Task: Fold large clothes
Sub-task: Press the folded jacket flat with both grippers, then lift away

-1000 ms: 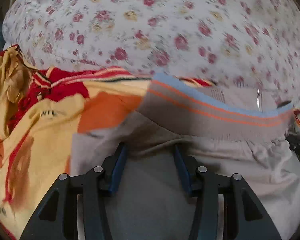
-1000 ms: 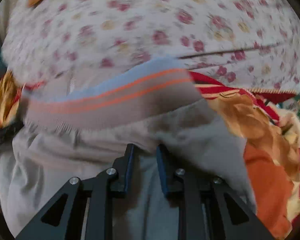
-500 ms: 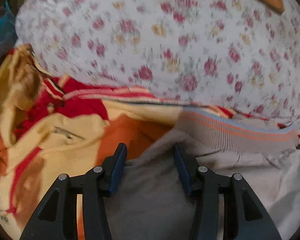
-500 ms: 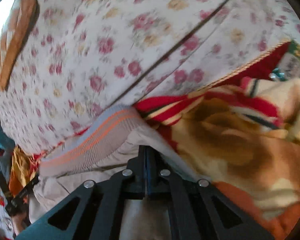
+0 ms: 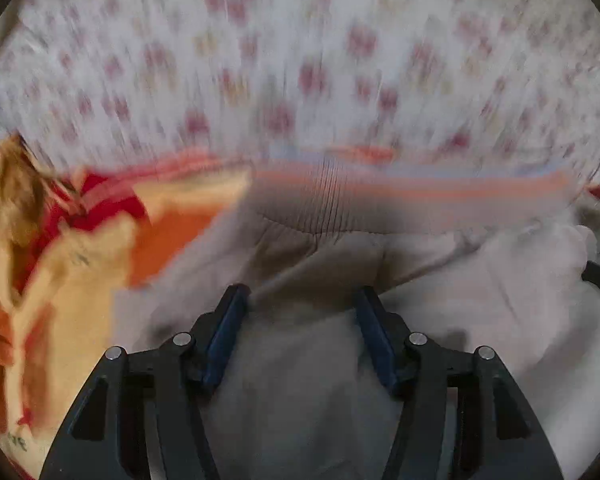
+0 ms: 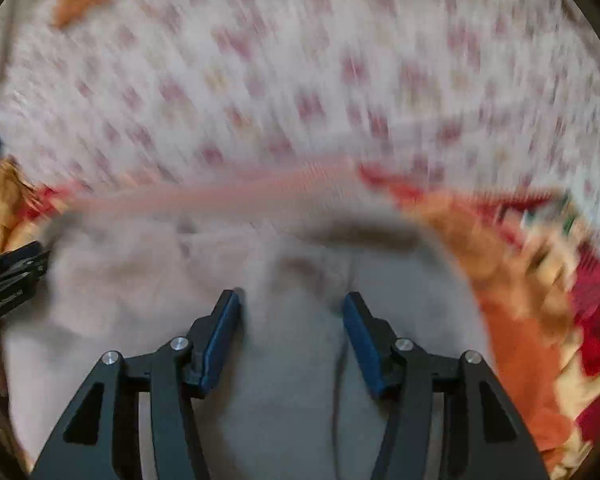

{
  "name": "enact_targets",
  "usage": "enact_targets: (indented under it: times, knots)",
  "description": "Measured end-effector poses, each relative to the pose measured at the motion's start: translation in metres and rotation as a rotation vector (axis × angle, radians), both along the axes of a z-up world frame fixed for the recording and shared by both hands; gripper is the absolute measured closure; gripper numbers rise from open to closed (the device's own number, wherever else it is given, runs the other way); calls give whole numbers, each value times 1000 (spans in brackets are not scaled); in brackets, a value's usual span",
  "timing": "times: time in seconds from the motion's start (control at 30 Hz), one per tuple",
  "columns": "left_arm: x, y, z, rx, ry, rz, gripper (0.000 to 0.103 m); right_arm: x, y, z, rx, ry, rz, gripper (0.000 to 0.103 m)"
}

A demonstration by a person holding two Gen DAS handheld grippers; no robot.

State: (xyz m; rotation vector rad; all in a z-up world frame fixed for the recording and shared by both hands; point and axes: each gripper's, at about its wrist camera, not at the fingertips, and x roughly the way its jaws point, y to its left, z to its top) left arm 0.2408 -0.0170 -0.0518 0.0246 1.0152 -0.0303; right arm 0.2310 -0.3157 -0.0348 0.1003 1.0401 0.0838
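step: letting go of the folded grey top [image 5: 300, 400]
left tongs [image 5: 302, 300]: spreading, pinching nothing
right tongs [image 6: 292, 304]: spreading, pinching nothing
next: grab a fresh edge

Both views badly smeared by motion blur. Floral sheet [image 5: 300, 60] pattern unreadable, ribbed band [image 5: 380, 196] stripes streaked, blanket [image 6: 540, 280] print mush, other gripper cropped at edge.

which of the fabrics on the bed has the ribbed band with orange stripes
The grey garment lying under both grippers. Its ribbed band sets it apart from the floral sheet and the red-and-yellow blanket.
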Motion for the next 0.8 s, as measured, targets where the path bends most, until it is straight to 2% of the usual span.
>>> enact_targets:
  times: [0.07, 0.13, 0.17, 0.27, 0.33, 0.37, 0.4, 0.47, 0.5, 0.57, 0.67, 0.8]
  knots:
    - [1, 4, 4, -22, -5, 13, 48, 6, -9, -11, 18, 10, -6, 49]
    - [-1, 4, 5, -29, -7, 10, 48, 4, -11, 3, 5, -8, -38, 54]
    - [0, 5, 5, -30, -7, 9, 47, 3, -12, 10, 13, -36, -48, 55]
    - [-2, 5, 8, -35, -6, 1, 43, -7, -7, 52, 2, -213, -44, 54]
    - [-3, 6, 10, -39, -7, -5, 42, -7, 3, 64, -19, -282, 3, 40]
    - [-5, 7, 12, -41, -7, -6, 42, -2, 6, 59, -31, -258, 31, 31]
    - [-3, 8, 9, -41, -7, -7, 41, 6, 8, 45, -57, -209, 37, 30]
    - [0, 10, 6, -44, -9, -13, 39, 26, 1, 1, -110, -35, 17, 30]
    - [1, 11, 4, -44, -9, -14, 39, 33, -10, -17, -38, 25, 10, 29]
    - [2, 10, 3, -44, -14, -18, 38, 37, -16, -7, 13, 2, -17, 31]
    - [3, 9, 2, -48, -14, -24, 37, 23, -21, 9, 5, -55, -21, 39]
    - [3, 8, 2, -55, -14, -28, 36, -18, -44, 45, 50, -163, -54, 39]
